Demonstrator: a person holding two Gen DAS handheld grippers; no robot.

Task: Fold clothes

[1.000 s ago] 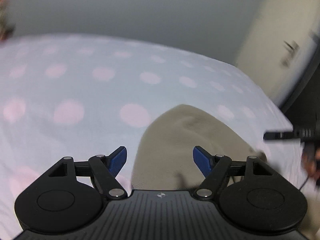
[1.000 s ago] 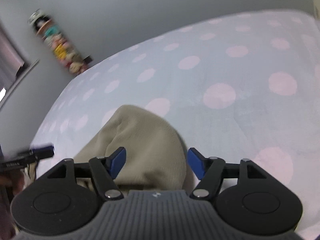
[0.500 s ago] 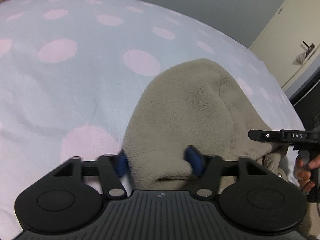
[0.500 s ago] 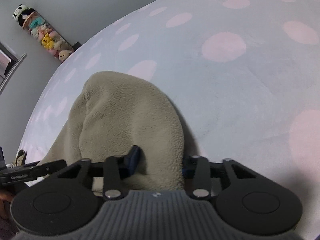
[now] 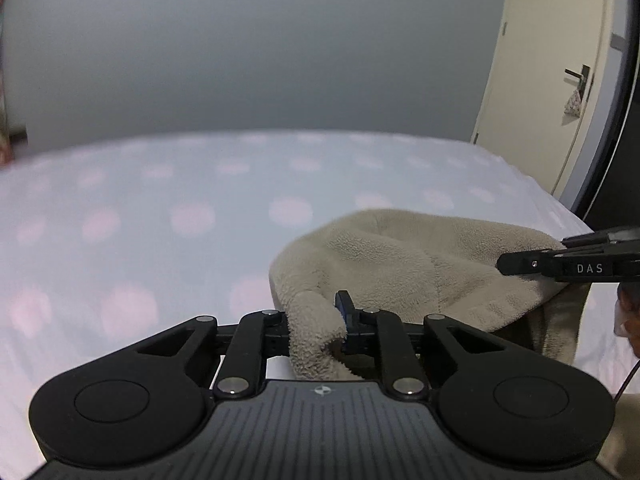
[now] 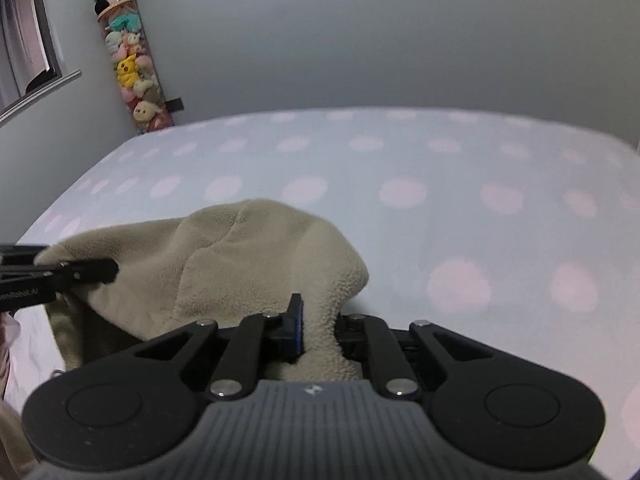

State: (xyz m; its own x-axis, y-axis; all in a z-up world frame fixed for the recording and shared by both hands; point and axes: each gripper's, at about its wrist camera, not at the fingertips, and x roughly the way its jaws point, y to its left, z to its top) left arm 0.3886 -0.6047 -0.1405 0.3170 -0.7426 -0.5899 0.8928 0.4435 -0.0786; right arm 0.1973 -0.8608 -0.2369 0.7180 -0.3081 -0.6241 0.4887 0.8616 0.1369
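A beige fleece garment [image 5: 404, 264] lies at the near edge of the bed and is lifted at two points. My left gripper [image 5: 316, 320] is shut on its left edge, with fleece bunched between the blue pads. My right gripper [image 6: 318, 330] is shut on its right edge [image 6: 256, 256]. Each gripper shows at the side of the other's view: the right one in the left wrist view [image 5: 568, 268], the left one in the right wrist view [image 6: 52, 274]. The garment's lower part hangs out of sight below the grippers.
The bed has a pale blue cover with pink dots [image 5: 160, 220], also in the right wrist view [image 6: 460, 200]. A grey wall is behind it. A door [image 5: 560, 80] stands at the right. A tall tube of plush toys [image 6: 128, 60] stands in the left corner.
Both grippers went from open to shut on the garment's edges. They have then lifted and pulled back, so the views tilted up to the wall and the fleece hangs stretched between them.
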